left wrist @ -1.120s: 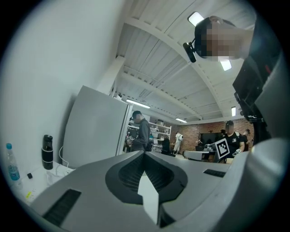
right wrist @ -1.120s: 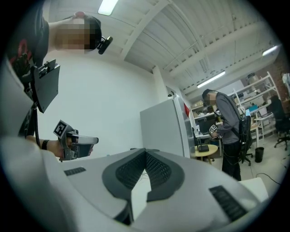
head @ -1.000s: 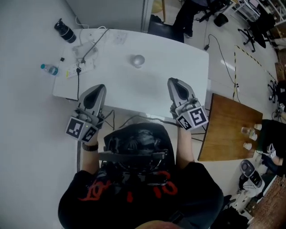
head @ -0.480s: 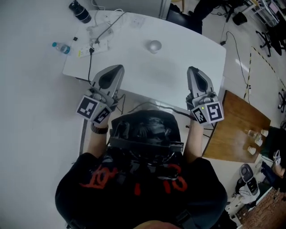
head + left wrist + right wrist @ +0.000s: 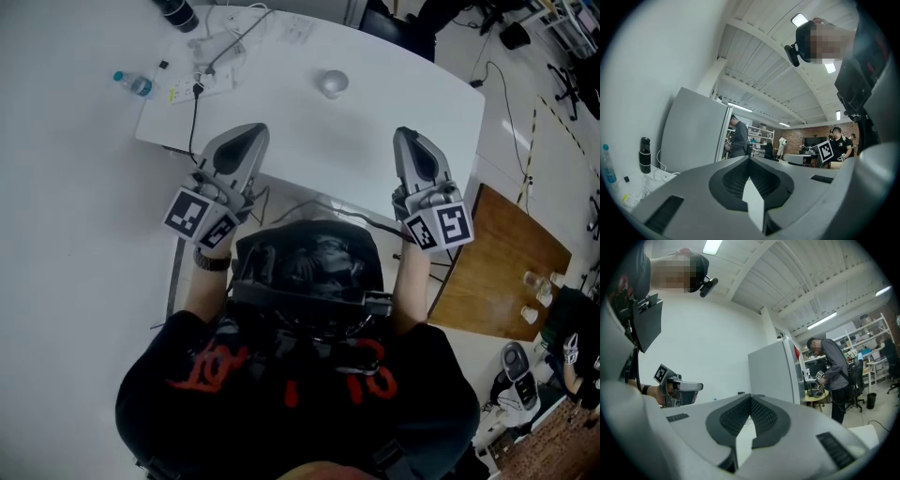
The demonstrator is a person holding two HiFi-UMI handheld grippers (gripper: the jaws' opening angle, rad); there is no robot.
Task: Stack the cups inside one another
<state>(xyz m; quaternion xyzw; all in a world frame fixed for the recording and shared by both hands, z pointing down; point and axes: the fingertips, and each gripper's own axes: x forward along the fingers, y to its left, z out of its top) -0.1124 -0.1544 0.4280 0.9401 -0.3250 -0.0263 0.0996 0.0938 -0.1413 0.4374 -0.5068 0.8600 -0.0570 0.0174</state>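
Cups (image 5: 330,82), seemingly nested, stand on table (image 5: 403,94); left tool (image 5: 247,133) and right tool (image 5: 405,137) clenched empty.

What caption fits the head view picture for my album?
Both shut and empty, the left gripper and right gripper hover at the near edge of the white table; a cup sits farther back.

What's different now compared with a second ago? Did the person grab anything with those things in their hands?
Nothing was taken hold of or let go. Only the head camera's view shifted: the table and the cup now sit higher and further right in the picture. The left tool and the right tool stayed shut and empty, near the table's front edge, well short of the cup.
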